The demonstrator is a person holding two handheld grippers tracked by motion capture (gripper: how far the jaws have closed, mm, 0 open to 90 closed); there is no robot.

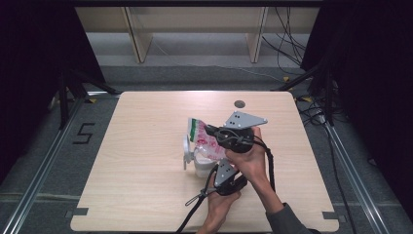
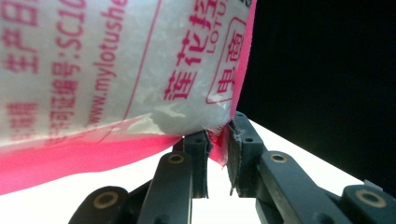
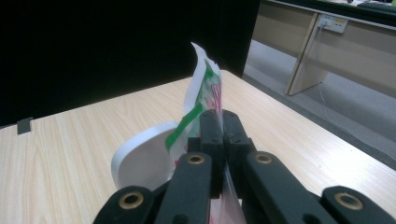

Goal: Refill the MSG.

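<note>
A plastic bag with pink print and a green stripe hangs tilted over a white tub, whose lid stands open at its left. My right gripper is shut on the bag's upper edge. In the right gripper view its jaws pinch the thin film of the bag, with the white lid below. My left gripper sits lower, near the tub. In the left gripper view its tips clamp the pink bottom corner of the bag.
The wooden table has a round cable hole near its far edge. Black cables trail from both grippers toward the front edge. Beyond the table are wooden furniture legs, and a "5" mark is on the floor at left.
</note>
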